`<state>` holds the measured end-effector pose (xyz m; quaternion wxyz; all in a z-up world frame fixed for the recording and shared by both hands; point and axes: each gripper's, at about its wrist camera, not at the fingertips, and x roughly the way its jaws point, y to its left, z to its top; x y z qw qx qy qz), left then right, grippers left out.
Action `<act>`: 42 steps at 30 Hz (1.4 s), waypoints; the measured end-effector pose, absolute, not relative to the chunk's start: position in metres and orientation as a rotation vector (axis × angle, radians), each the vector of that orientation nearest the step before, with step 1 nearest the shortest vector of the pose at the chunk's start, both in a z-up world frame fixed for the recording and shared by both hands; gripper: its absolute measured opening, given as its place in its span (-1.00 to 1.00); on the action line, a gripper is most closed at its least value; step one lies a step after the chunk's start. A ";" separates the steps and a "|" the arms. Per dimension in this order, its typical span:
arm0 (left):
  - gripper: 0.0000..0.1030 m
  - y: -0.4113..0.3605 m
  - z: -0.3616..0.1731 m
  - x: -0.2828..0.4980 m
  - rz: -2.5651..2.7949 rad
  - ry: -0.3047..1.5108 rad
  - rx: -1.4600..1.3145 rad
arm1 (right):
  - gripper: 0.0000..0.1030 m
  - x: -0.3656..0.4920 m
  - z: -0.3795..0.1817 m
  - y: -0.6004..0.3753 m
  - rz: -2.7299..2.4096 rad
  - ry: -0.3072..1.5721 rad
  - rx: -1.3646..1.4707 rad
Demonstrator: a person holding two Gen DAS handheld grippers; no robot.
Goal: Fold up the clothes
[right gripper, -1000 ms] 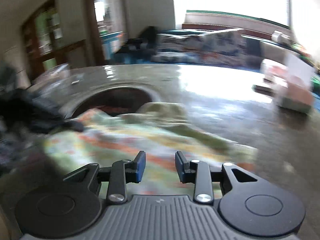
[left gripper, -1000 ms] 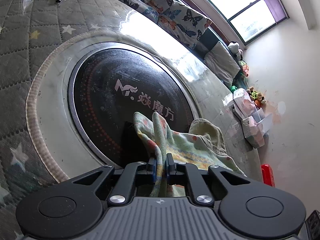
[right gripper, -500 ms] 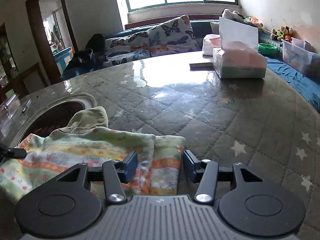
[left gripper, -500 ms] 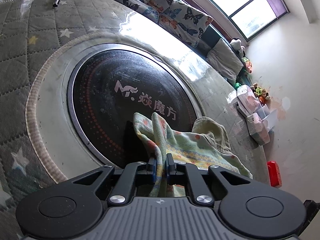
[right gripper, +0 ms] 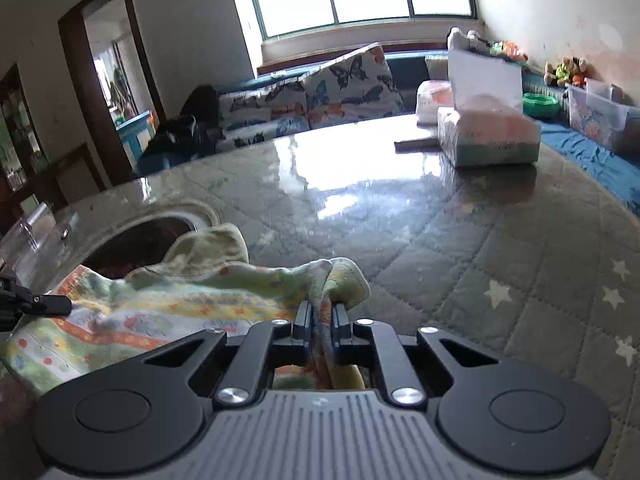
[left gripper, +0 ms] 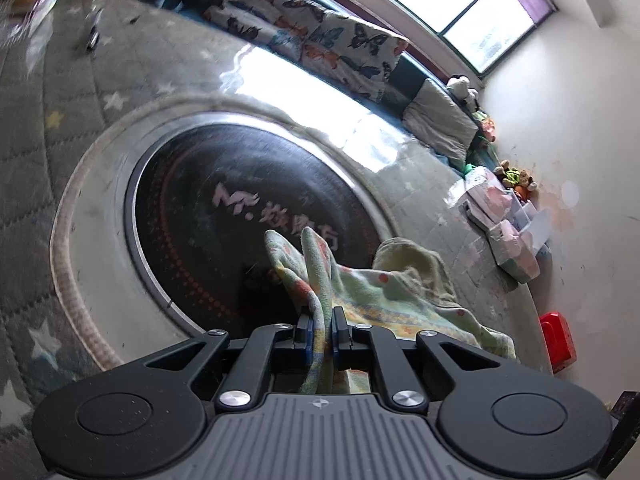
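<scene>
A small pale green garment [left gripper: 400, 292] with orange and yellow printed bands lies on the quilted grey table cover, partly over a round black hob. My left gripper [left gripper: 320, 326] is shut on a bunched corner of it at its near left side. In the right wrist view the same garment [right gripper: 168, 304] spreads to the left, and my right gripper [right gripper: 321, 322] is shut on a gathered fold at its right edge. The left gripper's tip [right gripper: 44, 304] shows at the far left of that view.
The round black hob [left gripper: 224, 216] with a metal ring is set into the table [right gripper: 520, 280]. A tissue box [right gripper: 488, 136] and other packs stand at the table's far right. Butterfly-print cushions [right gripper: 344, 80] line a bench under the window. A red object [left gripper: 558, 340] is at the right.
My right gripper was open just before the garment's right edge; it has shut on a fold of it. The left gripper keeps its hold and has shifted slightly.
</scene>
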<state>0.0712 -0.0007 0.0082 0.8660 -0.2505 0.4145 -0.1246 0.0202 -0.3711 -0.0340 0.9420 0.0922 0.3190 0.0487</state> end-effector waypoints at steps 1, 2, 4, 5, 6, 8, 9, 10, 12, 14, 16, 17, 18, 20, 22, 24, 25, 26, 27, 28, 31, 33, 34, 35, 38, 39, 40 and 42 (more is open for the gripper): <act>-0.84 -0.002 0.012 0.071 -0.268 0.859 -0.513 | -0.84 0.018 -0.030 -0.372 0.100 0.638 0.188; -0.84 -0.004 0.015 0.070 -0.274 0.850 -0.502 | -0.84 0.016 -0.026 -0.372 0.100 0.626 0.188; -0.84 -0.010 0.024 0.071 -0.294 0.832 -0.483 | -0.84 0.012 -0.018 -0.372 0.100 0.604 0.178; -0.85 -0.013 0.028 0.071 -0.305 0.824 -0.476 | -0.84 0.010 -0.013 -0.373 0.099 0.592 0.171; -0.85 -0.017 0.031 0.072 -0.316 0.816 -0.470 | -0.84 0.008 -0.007 -0.374 0.095 0.578 0.162; -0.86 -0.028 0.036 0.075 -0.338 0.811 -0.459 | -0.84 0.006 0.002 -0.378 0.081 0.559 0.154; -0.86 -0.034 0.038 0.078 -0.349 0.809 -0.454 | -0.84 0.006 0.006 -0.380 0.072 0.550 0.151; -0.86 -0.040 0.040 0.080 -0.360 0.807 -0.449 | -0.84 0.005 0.010 -0.384 0.062 0.541 0.149; -0.86 -0.052 0.045 0.084 -0.382 0.804 -0.439 | -0.84 0.004 0.019 -0.392 0.037 0.521 0.144; -0.86 -0.064 0.049 0.088 -0.404 0.800 -0.428 | -0.84 0.002 0.027 -0.401 0.015 0.507 0.139; -0.86 -0.076 0.054 0.093 -0.426 0.796 -0.418 | -0.84 0.001 0.033 -0.412 -0.008 0.495 0.137; -0.86 -0.082 0.055 0.095 -0.434 0.797 -0.413 | -0.84 0.000 0.036 -0.417 -0.021 0.489 0.137; -0.86 -0.088 0.056 0.097 -0.442 0.798 -0.409 | -0.84 -0.001 0.039 -0.422 -0.033 0.485 0.137; -0.86 -0.100 0.057 0.102 -0.459 0.800 -0.399 | -0.84 -0.001 0.041 -0.431 -0.055 0.478 0.139; -0.86 -0.112 0.059 0.106 -0.477 0.802 -0.386 | -0.84 -0.002 0.043 -0.439 -0.074 0.474 0.138; -0.86 -0.124 0.059 0.110 -0.491 0.806 -0.371 | -0.84 -0.004 0.043 -0.446 -0.092 0.472 0.138; -0.86 -0.130 0.059 0.112 -0.497 0.808 -0.363 | -0.84 -0.004 0.042 -0.449 -0.098 0.473 0.140; -0.86 -0.136 0.058 0.114 -0.500 0.810 -0.353 | -0.84 -0.004 0.041 -0.454 -0.107 0.474 0.142; -0.86 -0.142 0.057 0.116 -0.502 0.813 -0.343 | -0.84 -0.004 0.040 -0.458 -0.115 0.477 0.143; -0.86 -0.148 0.056 0.117 -0.505 0.817 -0.333 | -0.84 -0.004 0.038 -0.462 -0.121 0.480 0.145; -0.86 -0.163 0.052 0.121 -0.510 0.828 -0.305 | -0.84 -0.004 0.031 -0.472 -0.142 0.495 0.157; -0.86 -0.172 0.049 0.123 -0.513 0.835 -0.286 | -0.84 -0.003 0.025 -0.478 -0.153 0.507 0.165; -0.86 -0.176 0.047 0.124 -0.514 0.839 -0.276 | -0.84 -0.002 0.022 -0.481 -0.157 0.513 0.168; -0.86 -0.178 0.045 0.124 -0.512 0.842 -0.267 | -0.84 -0.002 0.020 -0.483 -0.162 0.519 0.171; -0.86 -0.184 0.040 0.125 -0.503 0.850 -0.245 | -0.84 -0.001 0.012 -0.489 -0.175 0.535 0.180; -0.86 -0.184 0.039 0.126 -0.501 0.852 -0.241 | -0.84 -0.001 0.009 -0.490 -0.179 0.540 0.182; -0.86 -0.185 0.038 0.127 -0.498 0.854 -0.237 | -0.84 -0.001 0.007 -0.492 -0.183 0.544 0.184; -0.86 -0.186 0.036 0.128 -0.492 0.858 -0.229 | -0.84 0.001 0.002 -0.495 -0.190 0.553 0.187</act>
